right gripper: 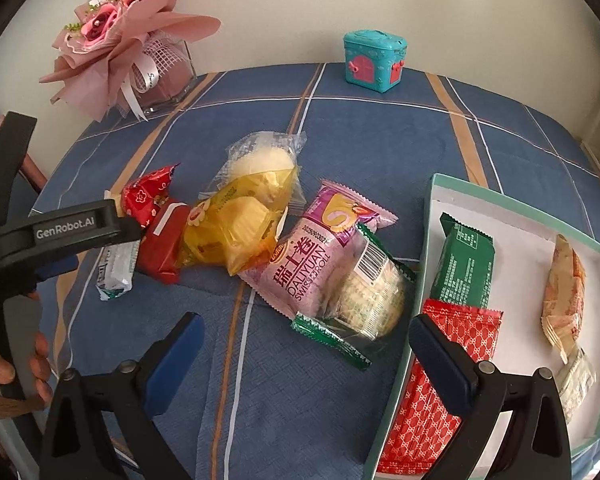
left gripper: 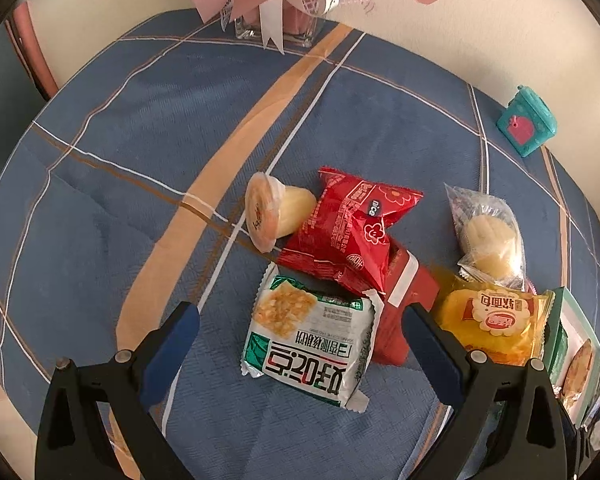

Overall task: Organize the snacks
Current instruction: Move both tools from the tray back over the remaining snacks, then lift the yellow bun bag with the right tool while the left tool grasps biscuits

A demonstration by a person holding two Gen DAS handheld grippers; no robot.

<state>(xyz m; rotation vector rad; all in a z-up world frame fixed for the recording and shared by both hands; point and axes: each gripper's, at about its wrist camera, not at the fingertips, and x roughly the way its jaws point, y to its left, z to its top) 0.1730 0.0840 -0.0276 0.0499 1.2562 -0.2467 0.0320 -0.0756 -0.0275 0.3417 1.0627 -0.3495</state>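
My left gripper [left gripper: 300, 344] is open, low over a white-and-green cracker packet [left gripper: 312, 340] that lies between its blue-padded fingers. Beyond it lie a red packet [left gripper: 348, 232], a tipped jelly cup [left gripper: 272, 210], a clear-wrapped pastry [left gripper: 488, 236] and a yellow bread packet [left gripper: 496, 324]. My right gripper [right gripper: 308, 360] is open too, holding nothing, just short of a pink Swiss roll pack [right gripper: 312, 264] and a green-edged clear cracker pack [right gripper: 364, 304]. A teal-rimmed box [right gripper: 520, 214] to its right holds a green packet [right gripper: 464, 264], a red patterned packet [right gripper: 440, 380] and an orange one [right gripper: 564, 292].
The snacks lie on a blue checked tablecloth [left gripper: 140, 160]. A pink bouquet in a glass vase [right gripper: 120, 48] stands at the back left and a teal toy box [right gripper: 374, 60] at the back by the wall. A hand [right gripper: 4, 364] holds the left gripper's handle.
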